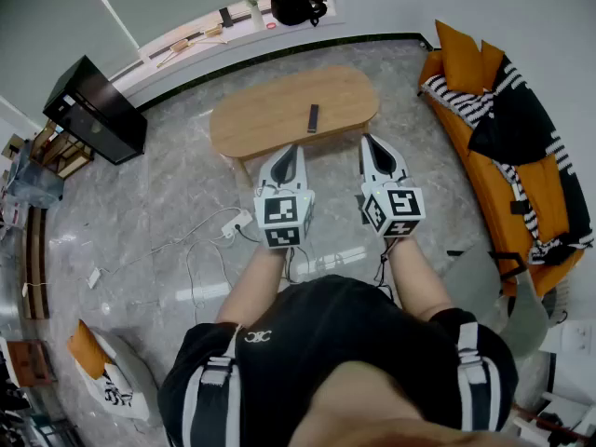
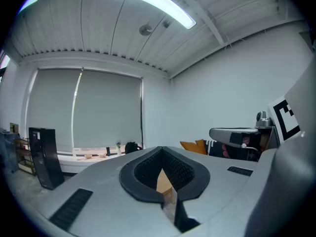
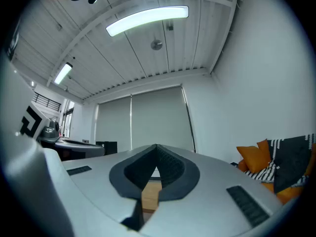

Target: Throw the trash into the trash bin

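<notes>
A small dark oblong object (image 1: 313, 117) lies on the oval wooden table (image 1: 270, 115) ahead of me. A tall black box (image 1: 93, 110), possibly the bin, stands on the floor to the table's left and also appears as the black box (image 2: 44, 157) in the left gripper view. My left gripper (image 1: 291, 147) and right gripper (image 1: 370, 141) hover side by side just short of the table's near edge, both shut with nothing between the jaws. In the gripper views the left gripper (image 2: 160, 149) and right gripper (image 3: 156, 147) show tips meeting, with table wood (image 3: 150, 191) glimpsed below.
An orange sofa (image 1: 484, 110) with striped and black cloths runs along the right. A power strip and cables (image 1: 233, 223) lie on the floor near my feet. A black bag (image 1: 296, 6) sits on the window ledge. An orange-and-white bag (image 1: 98, 366) lies at lower left.
</notes>
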`<state>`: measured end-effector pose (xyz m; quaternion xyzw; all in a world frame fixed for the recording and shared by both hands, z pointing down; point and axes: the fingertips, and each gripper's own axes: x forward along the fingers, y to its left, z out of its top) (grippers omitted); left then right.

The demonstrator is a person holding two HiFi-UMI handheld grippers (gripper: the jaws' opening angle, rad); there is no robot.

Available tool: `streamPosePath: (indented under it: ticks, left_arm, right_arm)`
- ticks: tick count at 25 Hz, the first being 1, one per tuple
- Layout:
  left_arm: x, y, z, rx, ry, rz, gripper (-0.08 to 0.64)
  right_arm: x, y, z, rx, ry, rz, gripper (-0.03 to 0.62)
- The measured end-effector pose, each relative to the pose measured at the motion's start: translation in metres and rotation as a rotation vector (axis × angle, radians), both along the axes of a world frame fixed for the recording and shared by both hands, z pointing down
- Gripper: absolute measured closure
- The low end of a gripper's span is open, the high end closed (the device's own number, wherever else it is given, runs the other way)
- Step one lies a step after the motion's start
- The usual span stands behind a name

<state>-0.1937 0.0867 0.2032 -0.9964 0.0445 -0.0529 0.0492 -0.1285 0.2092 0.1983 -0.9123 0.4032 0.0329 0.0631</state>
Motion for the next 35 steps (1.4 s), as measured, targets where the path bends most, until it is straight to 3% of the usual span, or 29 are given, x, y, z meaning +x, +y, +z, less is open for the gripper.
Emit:
streamPosePath:
  ticks: [7, 12, 22, 29, 35]
  left_arm:
    - [0.009, 0.015, 0.008, -0.032, -0.015, 0.023, 0.548]
    - [0.019, 0.029, 0.015, -0.101, -0.022, 0.019, 0.546]
    - [0.025, 0.061, 0.029, -0.089, -0.051, 0.002, 0.548]
    - [0.056, 0.082, 0.042, -0.074, -0.06, 0.049, 0.548]
    - [0.105, 0.07, 0.044, -0.053, -0.067, 0.073, 0.548]
  right_arm:
    - [0.003, 0.015, 0.004, 0.023, -0.022, 0.006, 0.581]
    - [0.014, 0.033, 0.008, 0.012, -0.024, -0.002, 0.58]
    - [0.023, 0.063, 0.026, -0.014, -0.05, -0.024, 0.58]
    - [0.052, 0.074, 0.043, 0.0, -0.053, -0.018, 0.58]
    - [0.089, 0.057, 0.045, -0.013, -0.066, -0.025, 0.581]
